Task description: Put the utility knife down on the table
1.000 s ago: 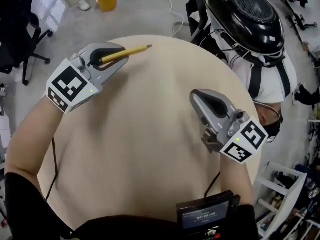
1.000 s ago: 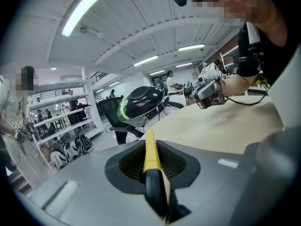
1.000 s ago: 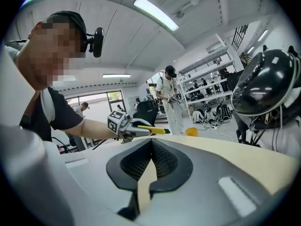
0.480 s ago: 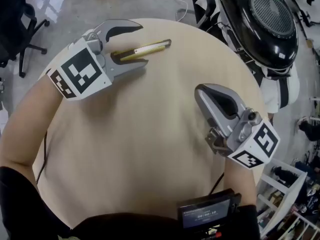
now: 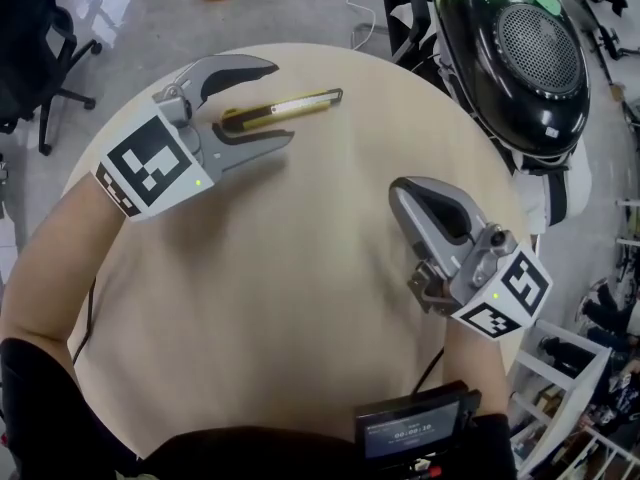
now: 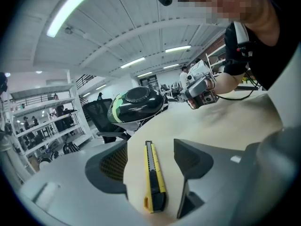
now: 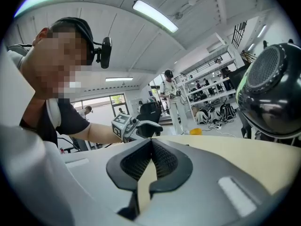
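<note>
**Knife let go**

A second ago the left gripper clamped the utility knife; now its jaws are opening and the knife lies free between them, flat on the table's far side; the task looks done; the right gripper is closed and empty.

The left gripper's jaws are opening around the knife, which lies free on the table.

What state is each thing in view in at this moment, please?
utility knife: lying flat on the table, between the left jaws, untouched.
left gripper: jaws opening, wide apart around the knife.
right gripper: shut, empty.
</note>
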